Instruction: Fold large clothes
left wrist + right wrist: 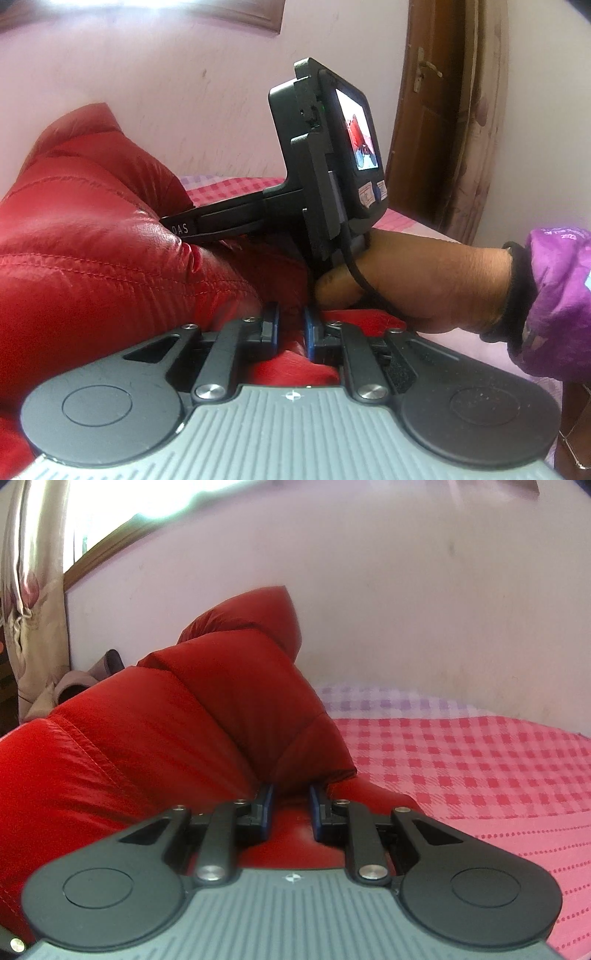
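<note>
A shiny red quilted puffer jacket (92, 236) lies bunched on a bed with a pink checked sheet (480, 760). My left gripper (290, 314) is shut on a fold of the red jacket; red fabric fills the narrow gap between its blue pads. My right gripper (291, 794) is shut on the jacket (184, 731) too, with a puffy fold rising from between its pads. In the left wrist view the right gripper's body and screen (332, 147) stand just ahead, held by a hand (424, 280), with its fingers (192, 225) pressed into the jacket.
A pale pink wall (406, 590) runs behind the bed. A brown wooden door (436, 110) and a curtain stand at the right in the left wrist view. A curtain (33, 590), a window and slippers (88, 675) are at the left in the right wrist view.
</note>
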A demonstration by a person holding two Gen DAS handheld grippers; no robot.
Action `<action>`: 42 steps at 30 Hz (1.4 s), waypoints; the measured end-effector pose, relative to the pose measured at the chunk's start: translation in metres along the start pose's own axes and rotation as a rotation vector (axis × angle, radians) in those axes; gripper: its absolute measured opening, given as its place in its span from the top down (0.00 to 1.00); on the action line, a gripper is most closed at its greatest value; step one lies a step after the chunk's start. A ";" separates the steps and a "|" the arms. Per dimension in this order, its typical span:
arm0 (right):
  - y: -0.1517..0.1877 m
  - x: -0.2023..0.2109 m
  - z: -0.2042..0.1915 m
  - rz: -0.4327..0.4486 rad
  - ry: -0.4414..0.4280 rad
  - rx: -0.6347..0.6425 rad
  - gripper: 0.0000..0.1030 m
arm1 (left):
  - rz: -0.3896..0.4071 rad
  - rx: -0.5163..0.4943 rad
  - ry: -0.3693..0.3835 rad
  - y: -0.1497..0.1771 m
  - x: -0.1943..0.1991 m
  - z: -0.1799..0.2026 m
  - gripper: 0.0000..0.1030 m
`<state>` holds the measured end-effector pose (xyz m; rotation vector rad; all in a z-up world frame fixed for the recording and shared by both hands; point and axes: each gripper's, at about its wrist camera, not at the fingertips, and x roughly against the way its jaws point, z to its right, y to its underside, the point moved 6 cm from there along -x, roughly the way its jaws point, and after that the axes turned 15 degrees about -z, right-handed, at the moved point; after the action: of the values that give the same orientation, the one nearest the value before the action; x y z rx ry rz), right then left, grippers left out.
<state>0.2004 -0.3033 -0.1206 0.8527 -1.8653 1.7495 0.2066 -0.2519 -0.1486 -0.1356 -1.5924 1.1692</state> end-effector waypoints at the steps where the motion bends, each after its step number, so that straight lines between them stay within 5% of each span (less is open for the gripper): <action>1: 0.000 0.001 -0.001 0.000 0.006 0.005 0.83 | -0.002 0.003 -0.002 0.000 0.000 0.000 0.82; 19: 0.006 0.007 -0.002 0.040 0.049 -0.013 0.82 | -0.034 -0.084 -0.170 -0.008 0.020 0.035 0.78; 34: 0.006 0.023 -0.008 0.039 0.103 -0.008 0.80 | -0.073 -0.039 -0.152 -0.012 0.002 0.032 0.78; 42: 0.011 0.079 -0.014 0.066 0.056 0.028 0.76 | -0.062 -0.030 -0.158 -0.013 -0.001 0.033 0.78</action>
<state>0.1354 -0.3000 -0.0723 0.7523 -1.8562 1.8236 0.1867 -0.2788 -0.1373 -0.0131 -1.7408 1.1311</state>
